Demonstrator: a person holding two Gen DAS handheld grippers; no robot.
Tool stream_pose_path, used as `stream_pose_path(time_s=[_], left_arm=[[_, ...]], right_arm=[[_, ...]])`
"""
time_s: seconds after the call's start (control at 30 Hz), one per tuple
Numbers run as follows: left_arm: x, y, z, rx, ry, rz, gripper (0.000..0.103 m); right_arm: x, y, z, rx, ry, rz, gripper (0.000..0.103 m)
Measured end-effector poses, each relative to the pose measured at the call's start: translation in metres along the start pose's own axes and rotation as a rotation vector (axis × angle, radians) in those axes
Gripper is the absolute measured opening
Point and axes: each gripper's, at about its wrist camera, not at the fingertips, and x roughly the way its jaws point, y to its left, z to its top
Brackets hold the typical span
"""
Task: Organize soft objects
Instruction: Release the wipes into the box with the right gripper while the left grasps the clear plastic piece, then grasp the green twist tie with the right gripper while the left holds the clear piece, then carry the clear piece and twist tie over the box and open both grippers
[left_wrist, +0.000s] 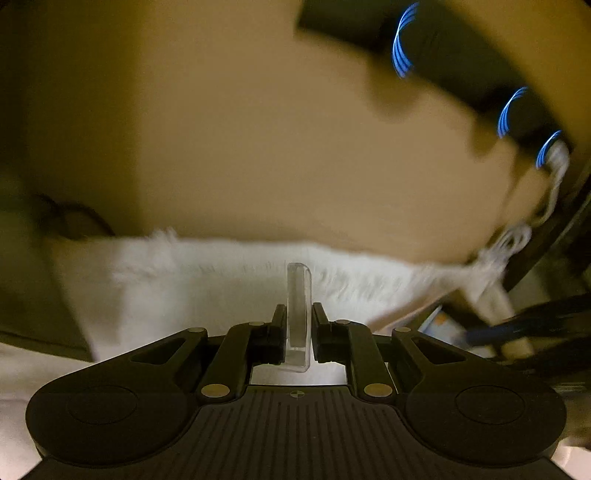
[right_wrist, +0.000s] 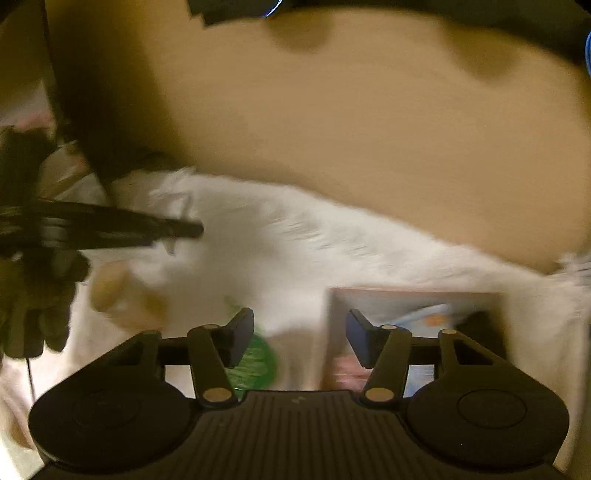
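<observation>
A white fluffy cloth (left_wrist: 207, 291) lies on a tan surface (left_wrist: 240, 147); both views are motion-blurred. My left gripper (left_wrist: 298, 325) is shut on a clear plastic piece (left_wrist: 297, 314), held upright just over the cloth. It shows in the right wrist view as a dark shape (right_wrist: 110, 230) over the cloth's (right_wrist: 295, 251) left part. My right gripper (right_wrist: 300, 338) is open and empty above the cloth, between a green round thing (right_wrist: 255, 363) and a picture card or box (right_wrist: 413, 325).
A dark bar with blue lights (left_wrist: 461, 70) runs across the upper right. White cords (left_wrist: 517, 236) and a blue cable (left_wrist: 517, 330) lie at the right. A dark gloved hand (right_wrist: 33, 295) is at the left.
</observation>
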Motion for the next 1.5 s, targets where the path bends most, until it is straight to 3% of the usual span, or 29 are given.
stream_pose_path(time_s=[0.07,0.17,0.3,0.5,0.53,0.57,0.67,0.7,0.83,1.1,1.23,1.5], left_arm=[[-0.034,0.002,-0.001,0.000,-0.062,0.007,0.016],[-0.072,0.014,-0.012,-0.021,-0.110,0.044,0.016],[-0.098,0.041,-0.041,-0.094,-0.114,0.097,0.016],[-0.115,0.079,-0.094,-0.228,-0.103,0.119,0.016],[-0.114,0.085,-0.102,-0.247,-0.098,0.121,0.016],[-0.115,0.090,-0.109,-0.267,-0.091,0.123,0.016],[-0.116,0.105,-0.126,-0.326,-0.070,0.139,0.016],[-0.117,0.108,-0.128,-0.338,-0.066,0.145,0.016],[-0.128,0.103,-0.122,-0.327,-0.079,0.167,0.016],[-0.141,0.059,-0.081,-0.207,-0.119,0.173,0.016],[-0.135,0.024,-0.060,-0.124,-0.120,0.133,0.016],[-0.103,-0.055,-0.033,0.035,-0.084,0.021,0.016]], right_arm=[[0.026,0.014,0.013,-0.022,0.076,0.027,0.040],[0.068,0.038,0.027,-0.066,0.201,0.044,0.032],[0.128,0.070,0.037,-0.126,0.328,0.005,0.029],[0.188,0.096,0.044,-0.240,0.436,-0.112,0.029],[0.194,0.098,0.043,-0.249,0.449,-0.116,0.027],[0.198,0.100,0.041,-0.255,0.462,-0.113,0.019],[0.198,0.108,0.036,-0.272,0.448,-0.125,0.017],[0.193,0.111,0.036,-0.275,0.436,-0.114,0.013],[0.152,0.132,0.041,-0.274,0.354,-0.043,0.012],[0.016,0.158,0.046,-0.306,0.149,0.124,0.012],[-0.034,0.149,0.047,-0.305,0.087,0.148,0.012],[-0.104,0.089,0.022,-0.215,-0.011,0.135,0.012]])
